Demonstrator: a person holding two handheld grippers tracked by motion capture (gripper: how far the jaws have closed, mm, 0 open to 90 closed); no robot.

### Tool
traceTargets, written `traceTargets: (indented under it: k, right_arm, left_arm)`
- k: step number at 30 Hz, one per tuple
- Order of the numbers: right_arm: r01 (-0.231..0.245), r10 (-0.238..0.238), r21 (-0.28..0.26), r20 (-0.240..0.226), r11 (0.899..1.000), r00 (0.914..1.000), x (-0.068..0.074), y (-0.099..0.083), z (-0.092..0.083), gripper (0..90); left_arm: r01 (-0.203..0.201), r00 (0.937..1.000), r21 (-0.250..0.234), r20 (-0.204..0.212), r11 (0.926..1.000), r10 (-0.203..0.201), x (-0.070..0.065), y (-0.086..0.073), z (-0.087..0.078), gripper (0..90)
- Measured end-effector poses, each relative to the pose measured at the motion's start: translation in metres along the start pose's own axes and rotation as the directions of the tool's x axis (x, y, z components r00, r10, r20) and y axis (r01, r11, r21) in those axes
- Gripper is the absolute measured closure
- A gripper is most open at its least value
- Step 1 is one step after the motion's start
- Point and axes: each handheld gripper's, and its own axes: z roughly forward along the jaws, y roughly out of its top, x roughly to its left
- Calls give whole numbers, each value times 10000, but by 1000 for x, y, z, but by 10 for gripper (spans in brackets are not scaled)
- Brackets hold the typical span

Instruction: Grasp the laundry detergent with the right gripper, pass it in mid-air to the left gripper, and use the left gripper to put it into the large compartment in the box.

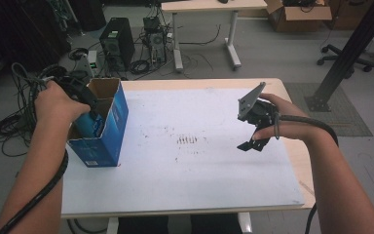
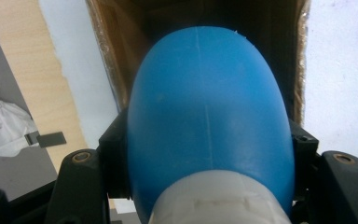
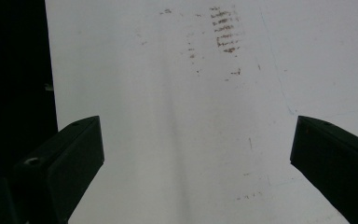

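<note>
Nearest, at the bottom of the high view: two forearms, cables trailing. Left hand at the table's left edge, left gripper pushed down into the open top of a blue box. Clamped between its jaws, a blue bottle with a white cap, seen close in the left gripper view; both jaws pressed against the bottle's sides. Bottle nose pointing into the box's brown cardboard inside, partly within the opening. In the high view, a patch of the bottle's blue visible inside the box beneath the gripper.

Box upright but tilted, standing on the white mat near the left edge, flaps open.

Right hand over the mat's right side, well apart from the box. Right gripper held above the mat, jaws spread wide with nothing between them, grey plate on top. Brown smudges at the mat's middle, also ahead of the jaws in the right gripper view.

Beyond the table: grey floor, computer tower, tangled cables, a second desk, cardboard carton, chair base.
</note>
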Motion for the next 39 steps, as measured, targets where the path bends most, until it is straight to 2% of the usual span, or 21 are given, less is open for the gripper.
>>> traceTargets:
  k: [12,17,28,39]
  right_arm:
    - [32,-30,256,-60,9997,10000,-2,2,1,26]
    - [46,-36,611,-175,9981,9998,-4,1,3,28]
    - [30,23,1136,-460,9935,9989,-7,2,0,29]
    - [2,66,1190,-565,9929,9984,-7,0,-2,30]
  left_arm:
    - [-86,9999,9,-119,10000,86,1,2,17,379]
    - [-189,9997,51,-174,9998,190,-1,3,23,379]
    - [-318,9989,14,-340,9995,318,-2,4,27,379]
    - [-376,9984,27,-419,9993,377,-5,5,30,378]
